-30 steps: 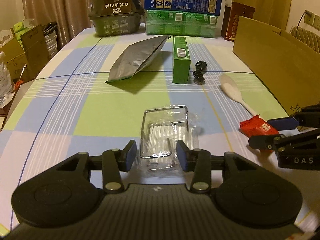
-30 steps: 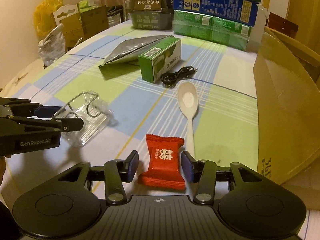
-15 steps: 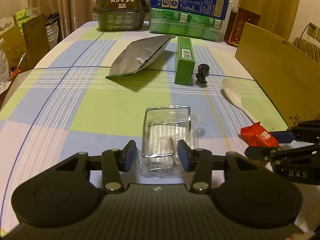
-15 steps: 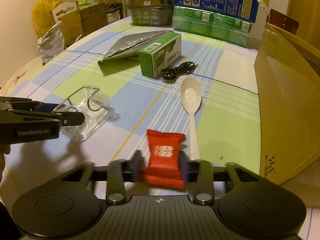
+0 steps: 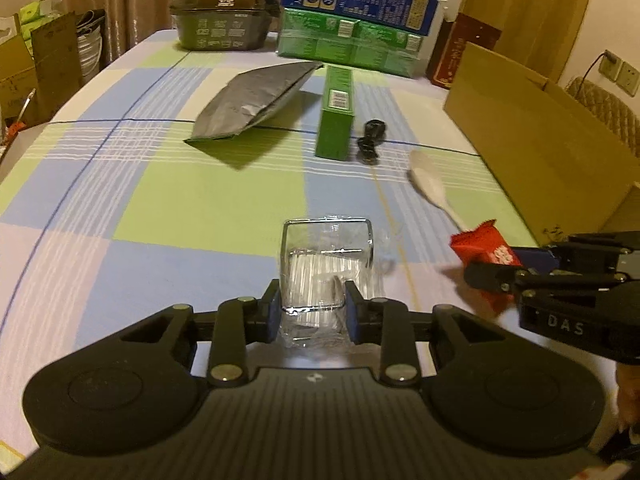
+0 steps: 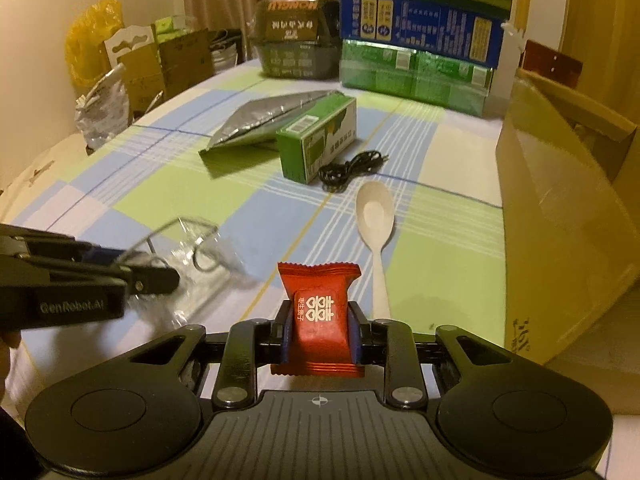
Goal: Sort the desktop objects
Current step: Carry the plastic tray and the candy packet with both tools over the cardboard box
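Over the checked tablecloth (image 5: 160, 200), the right gripper (image 6: 320, 330) clamps a red candy packet (image 6: 318, 312) while the left gripper (image 5: 312, 312) is closing on a clear plastic packet (image 5: 326, 264), apparently bound for the cardboard box (image 6: 560, 208) alongside.

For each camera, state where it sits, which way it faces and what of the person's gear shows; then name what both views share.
Left wrist: on the left gripper, facing forward and down over the table at the clear plastic packet its closing jaws pinch; right gripper enters at right.
Right wrist: on the right gripper, same heading, shut on the red candy; left gripper enters at left.
Shared: spoon, green box, cardboard box.
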Tool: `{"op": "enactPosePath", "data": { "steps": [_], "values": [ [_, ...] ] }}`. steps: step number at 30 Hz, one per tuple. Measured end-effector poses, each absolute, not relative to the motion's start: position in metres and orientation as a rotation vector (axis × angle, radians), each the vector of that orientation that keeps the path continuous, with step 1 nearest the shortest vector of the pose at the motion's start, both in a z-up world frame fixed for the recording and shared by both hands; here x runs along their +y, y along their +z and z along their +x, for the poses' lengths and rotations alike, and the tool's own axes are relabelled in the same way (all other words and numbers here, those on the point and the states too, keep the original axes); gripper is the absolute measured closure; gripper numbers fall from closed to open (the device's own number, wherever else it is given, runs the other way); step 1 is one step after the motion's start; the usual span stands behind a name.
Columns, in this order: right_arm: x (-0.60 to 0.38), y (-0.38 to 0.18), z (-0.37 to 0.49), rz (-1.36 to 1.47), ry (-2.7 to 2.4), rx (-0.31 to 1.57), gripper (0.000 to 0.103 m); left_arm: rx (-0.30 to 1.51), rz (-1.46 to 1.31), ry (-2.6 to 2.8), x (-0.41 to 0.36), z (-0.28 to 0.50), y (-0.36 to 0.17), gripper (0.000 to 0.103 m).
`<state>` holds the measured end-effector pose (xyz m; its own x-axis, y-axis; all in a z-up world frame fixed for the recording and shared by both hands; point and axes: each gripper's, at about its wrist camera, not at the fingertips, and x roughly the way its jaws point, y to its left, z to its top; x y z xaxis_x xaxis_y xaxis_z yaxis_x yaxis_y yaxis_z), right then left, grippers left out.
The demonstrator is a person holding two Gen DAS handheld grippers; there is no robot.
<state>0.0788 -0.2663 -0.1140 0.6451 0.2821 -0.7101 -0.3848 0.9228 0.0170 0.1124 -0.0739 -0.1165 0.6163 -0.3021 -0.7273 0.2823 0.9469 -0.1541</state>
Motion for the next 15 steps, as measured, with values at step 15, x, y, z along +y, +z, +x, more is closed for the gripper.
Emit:
{"op": "enactPosePath", "data": {
  "steps": [15],
  "values": [
    [-0.295, -0.06, 0.052, -0.029, 0.33, 0.7, 0.079, 0.783, -0.065, -0.318, -0.078, 0.082, -0.071, 0.077]
  ]
}}
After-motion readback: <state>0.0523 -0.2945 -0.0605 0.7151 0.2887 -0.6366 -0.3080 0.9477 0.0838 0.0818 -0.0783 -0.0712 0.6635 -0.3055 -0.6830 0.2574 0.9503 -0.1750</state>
